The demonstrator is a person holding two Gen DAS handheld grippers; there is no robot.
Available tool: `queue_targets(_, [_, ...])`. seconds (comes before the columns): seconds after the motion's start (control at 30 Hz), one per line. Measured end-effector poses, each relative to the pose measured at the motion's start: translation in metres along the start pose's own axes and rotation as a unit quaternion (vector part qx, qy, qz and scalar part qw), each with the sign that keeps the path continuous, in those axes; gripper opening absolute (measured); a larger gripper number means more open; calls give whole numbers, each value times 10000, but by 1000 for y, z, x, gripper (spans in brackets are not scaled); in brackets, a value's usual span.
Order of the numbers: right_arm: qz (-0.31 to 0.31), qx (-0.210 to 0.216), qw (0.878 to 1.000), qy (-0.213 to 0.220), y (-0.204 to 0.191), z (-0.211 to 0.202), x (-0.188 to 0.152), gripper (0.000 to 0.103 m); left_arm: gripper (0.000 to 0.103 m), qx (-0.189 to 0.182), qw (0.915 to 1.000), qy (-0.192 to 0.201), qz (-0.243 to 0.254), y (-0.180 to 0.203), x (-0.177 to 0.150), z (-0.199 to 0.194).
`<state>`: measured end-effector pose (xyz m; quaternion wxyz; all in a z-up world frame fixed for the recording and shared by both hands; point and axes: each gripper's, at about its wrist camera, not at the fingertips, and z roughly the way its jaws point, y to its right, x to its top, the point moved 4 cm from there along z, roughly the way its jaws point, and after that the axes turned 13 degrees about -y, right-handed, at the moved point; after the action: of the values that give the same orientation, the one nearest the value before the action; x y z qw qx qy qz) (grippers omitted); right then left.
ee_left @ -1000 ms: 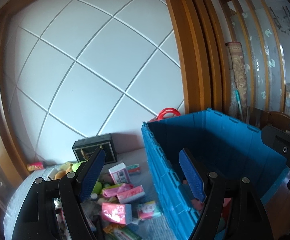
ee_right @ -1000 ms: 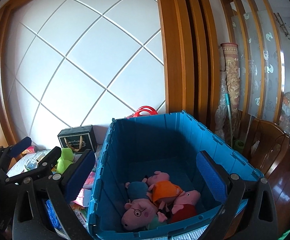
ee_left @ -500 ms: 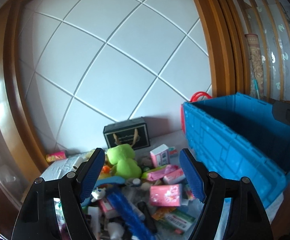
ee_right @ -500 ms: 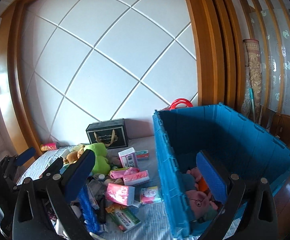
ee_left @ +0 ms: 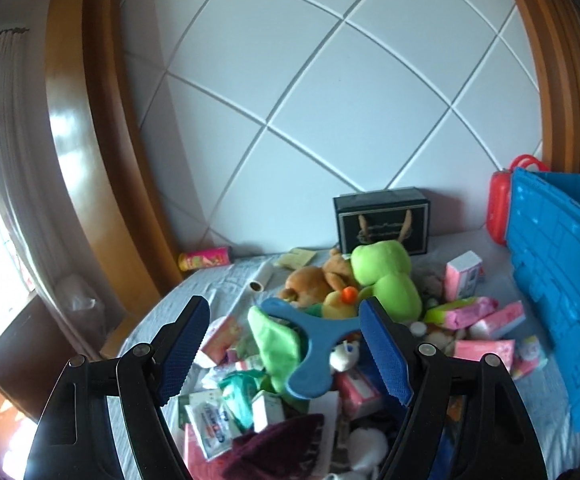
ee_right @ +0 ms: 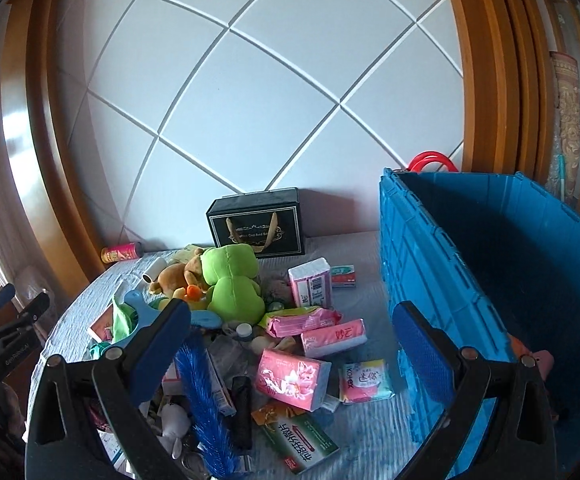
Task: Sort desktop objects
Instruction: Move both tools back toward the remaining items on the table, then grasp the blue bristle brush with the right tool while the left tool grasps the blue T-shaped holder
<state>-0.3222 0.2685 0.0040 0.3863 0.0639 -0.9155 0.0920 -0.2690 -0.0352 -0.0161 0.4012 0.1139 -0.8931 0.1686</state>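
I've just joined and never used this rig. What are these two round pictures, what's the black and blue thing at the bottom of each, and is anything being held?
There is no robot here: a person carries a two-fingered tool in each hand, with a fisheye camera looking along its fingers. One picture is from the left tool, the other from the right tool. Both are open and hold nothing. On the grey cloth lie a green plush toy, pink tissue packs, a blue three-armed plastic piece and a black gift box. The blue crate stands on the right.
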Motion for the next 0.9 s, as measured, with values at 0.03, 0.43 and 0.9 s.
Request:
queue_targets(0.03, [-36, 74, 10000, -24, -2, 7, 4, 103, 78, 116, 9999, -5, -73, -7, -1, 5])
queue_targets(0.43, [-361, 404, 9978, -384, -43, 75, 27, 103, 78, 442, 9960, -535, -556, -68, -19, 59])
queue_targets(0.9, [-401, 236, 9931, -1072, -76, 120, -5, 103, 78, -754, 9936, -736, 406, -11, 1, 124])
